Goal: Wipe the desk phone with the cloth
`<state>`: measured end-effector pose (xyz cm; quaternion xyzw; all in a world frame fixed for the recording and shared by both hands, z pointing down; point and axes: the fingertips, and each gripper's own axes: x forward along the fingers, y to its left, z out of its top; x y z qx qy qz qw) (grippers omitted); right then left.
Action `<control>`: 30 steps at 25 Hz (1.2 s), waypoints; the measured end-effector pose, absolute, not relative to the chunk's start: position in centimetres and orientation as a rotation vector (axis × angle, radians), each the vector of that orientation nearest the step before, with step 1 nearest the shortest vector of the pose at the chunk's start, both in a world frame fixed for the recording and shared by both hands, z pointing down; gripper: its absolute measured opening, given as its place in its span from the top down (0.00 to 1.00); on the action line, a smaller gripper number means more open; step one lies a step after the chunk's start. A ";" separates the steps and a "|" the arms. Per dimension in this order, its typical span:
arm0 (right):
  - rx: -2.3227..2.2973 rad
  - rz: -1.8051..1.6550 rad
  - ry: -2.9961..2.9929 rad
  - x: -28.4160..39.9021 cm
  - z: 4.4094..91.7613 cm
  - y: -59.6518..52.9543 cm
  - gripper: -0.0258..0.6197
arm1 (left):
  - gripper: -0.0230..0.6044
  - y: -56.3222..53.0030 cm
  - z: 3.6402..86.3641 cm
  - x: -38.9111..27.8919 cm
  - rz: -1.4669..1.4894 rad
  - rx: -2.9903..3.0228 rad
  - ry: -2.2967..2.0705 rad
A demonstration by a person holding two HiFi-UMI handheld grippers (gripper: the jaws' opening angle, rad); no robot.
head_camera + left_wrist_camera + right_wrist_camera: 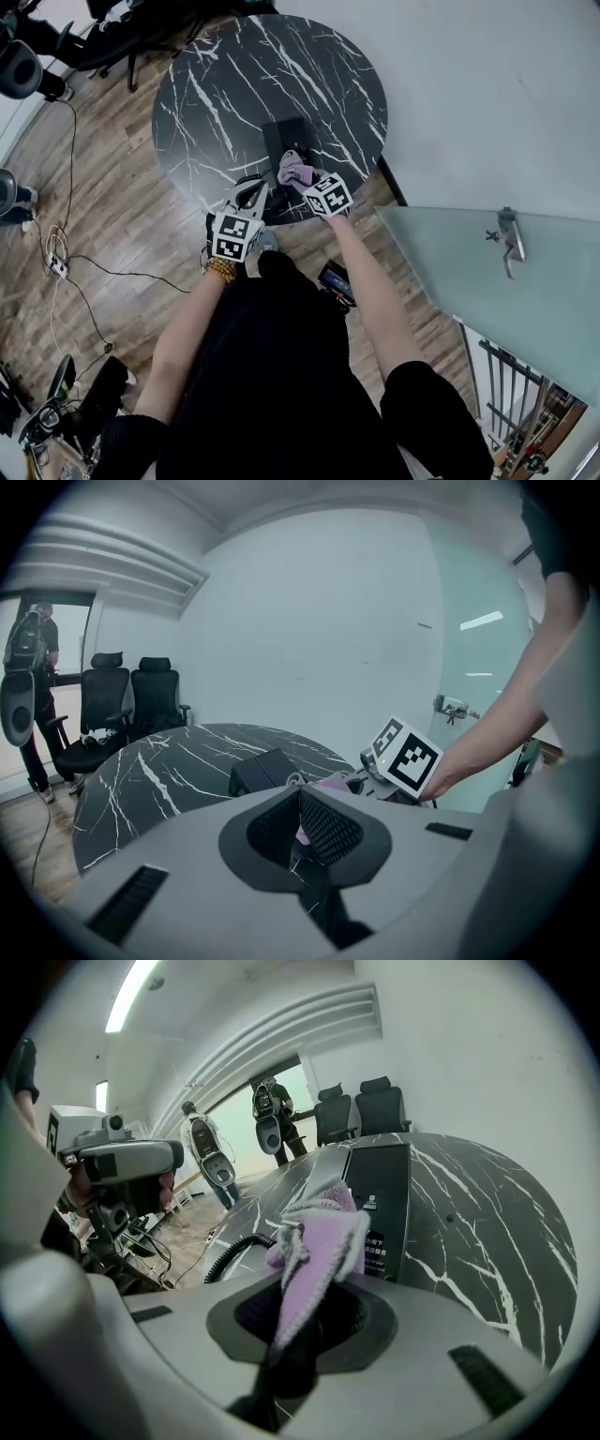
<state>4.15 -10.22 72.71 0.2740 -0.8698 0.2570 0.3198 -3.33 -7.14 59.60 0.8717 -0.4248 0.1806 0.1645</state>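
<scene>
Purple cloth (323, 1241) pinched in right gripper (302, 1316) jaws near black desk phone (380, 1199), left gripper (300, 825) jaws together, empty

One phone (284, 139), one cloth (296, 169), two tools (251, 190) (302, 180)

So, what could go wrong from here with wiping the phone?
1. The cloth is bunched in the right gripper. Its loose folds might catch the coiled cord beside the desk phone.
2. The left gripper is shut on nothing and does not steady the phone, so a firm push could slide it on the smooth table.
</scene>
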 end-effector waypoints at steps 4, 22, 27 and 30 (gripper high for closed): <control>0.733 0.686 -2.287 4.3 72.8 -10.1 0.84 | 0.94 -7.2 59.7 -3.1 0.513 2.485 -1.201; 0.674 0.703 -2.450 4.9 67.0 -12.5 0.84 | 0.94 -8.0 59.8 -4.1 0.509 2.464 -1.211; 0.755 0.612 -2.514 4.6 63.4 -16.9 0.84 | 0.94 -8.4 59.9 -4.5 0.496 2.450 -1.223; 0.791 0.574 -2.509 4.4 62.6 -19.1 0.84 | 0.94 -8.5 59.9 -4.6 0.496 2.442 -1.222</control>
